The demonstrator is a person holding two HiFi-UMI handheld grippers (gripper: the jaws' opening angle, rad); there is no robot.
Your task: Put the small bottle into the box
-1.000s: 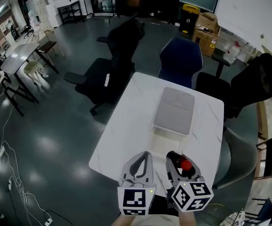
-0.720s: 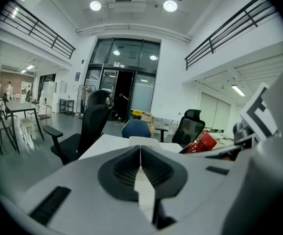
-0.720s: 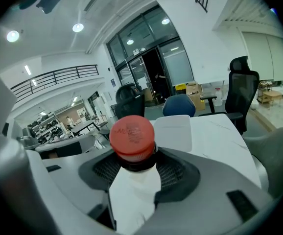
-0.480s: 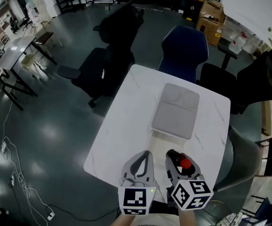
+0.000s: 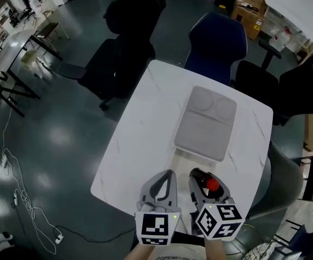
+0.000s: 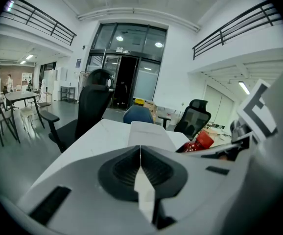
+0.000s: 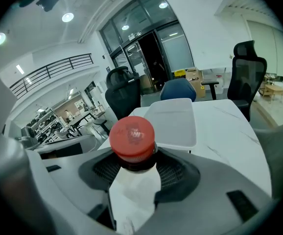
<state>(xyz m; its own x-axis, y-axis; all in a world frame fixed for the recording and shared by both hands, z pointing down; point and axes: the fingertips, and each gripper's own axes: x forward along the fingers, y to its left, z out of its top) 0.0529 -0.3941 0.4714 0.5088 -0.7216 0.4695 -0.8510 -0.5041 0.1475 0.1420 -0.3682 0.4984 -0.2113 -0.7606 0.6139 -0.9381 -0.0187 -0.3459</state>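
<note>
Small bottle [image 7: 132,137] stays clamped in the right tool [image 7: 134,173]; left tool [image 6: 140,153] stays closed, empty; box [image 5: 206,123] unmoved, farther along the tabletop [image 5: 140,145].

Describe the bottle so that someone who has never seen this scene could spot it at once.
Find the white table with the grey box on it; over its near edge are two claws side by side. The bottle is clamped in the right claw, dark-bodied, and its red cap is the only red thing there; the left claw is shut on nothing.
</note>
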